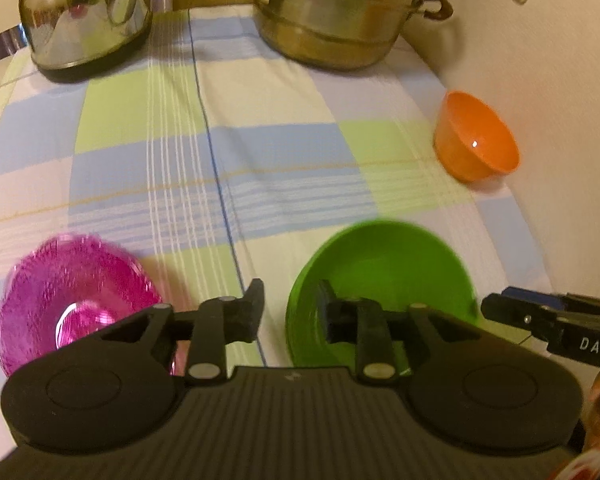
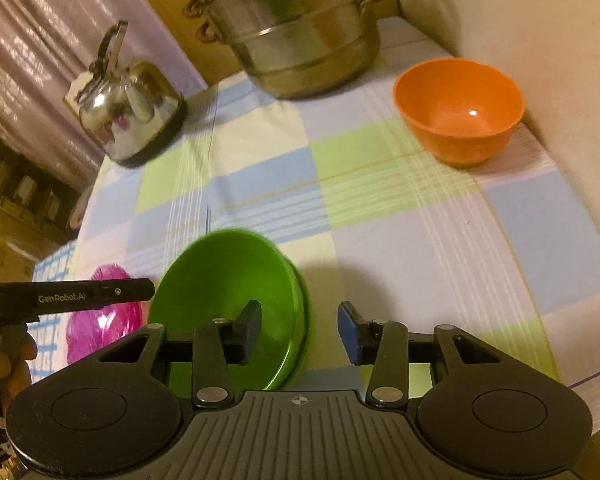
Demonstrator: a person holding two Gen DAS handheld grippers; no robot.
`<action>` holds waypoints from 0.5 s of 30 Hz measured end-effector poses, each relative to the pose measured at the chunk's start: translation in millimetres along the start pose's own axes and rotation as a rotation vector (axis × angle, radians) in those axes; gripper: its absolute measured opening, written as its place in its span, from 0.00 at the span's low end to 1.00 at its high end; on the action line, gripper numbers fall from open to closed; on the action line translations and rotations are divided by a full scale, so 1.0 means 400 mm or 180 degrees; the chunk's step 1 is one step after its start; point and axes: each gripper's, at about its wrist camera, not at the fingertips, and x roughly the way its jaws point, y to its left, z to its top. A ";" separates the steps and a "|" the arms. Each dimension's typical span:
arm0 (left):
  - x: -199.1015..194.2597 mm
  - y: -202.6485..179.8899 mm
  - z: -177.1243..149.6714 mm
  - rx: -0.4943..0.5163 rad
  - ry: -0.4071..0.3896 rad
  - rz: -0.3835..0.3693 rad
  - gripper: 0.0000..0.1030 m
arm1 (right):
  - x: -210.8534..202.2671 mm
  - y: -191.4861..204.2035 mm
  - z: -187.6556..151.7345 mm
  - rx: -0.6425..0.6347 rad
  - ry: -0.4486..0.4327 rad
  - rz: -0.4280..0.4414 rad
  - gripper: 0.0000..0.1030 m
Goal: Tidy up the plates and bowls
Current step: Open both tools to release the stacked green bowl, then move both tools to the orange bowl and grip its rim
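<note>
A green bowl sits on the checked tablecloth in front of both grippers; it also shows in the right wrist view, seemingly nested on a second green rim. My left gripper is open, straddling the bowl's left rim, its right finger inside the bowl. My right gripper is open, straddling the bowl's right rim, its left finger inside the bowl. A pink translucent dish lies at the near left. An orange bowl stands at the far right.
A steel kettle stands at the back left. A stacked steel steamer pot stands at the back. A pale wall runs along the table's right edge. The checked tablecloth covers the table.
</note>
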 end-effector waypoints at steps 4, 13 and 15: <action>-0.019 -0.029 0.048 0.0079 -0.0089 -0.0057 0.45 | -0.034 -0.030 0.015 0.0169 -0.0172 -0.0063 0.42; 0.000 -0.146 0.176 0.0369 -0.0214 -0.0334 0.84 | -0.093 -0.153 0.065 0.0689 -0.0505 -0.0262 0.42; 0.017 -0.174 0.208 0.0410 -0.0226 -0.0444 0.85 | -0.104 -0.186 0.077 0.0790 -0.0580 -0.0318 0.42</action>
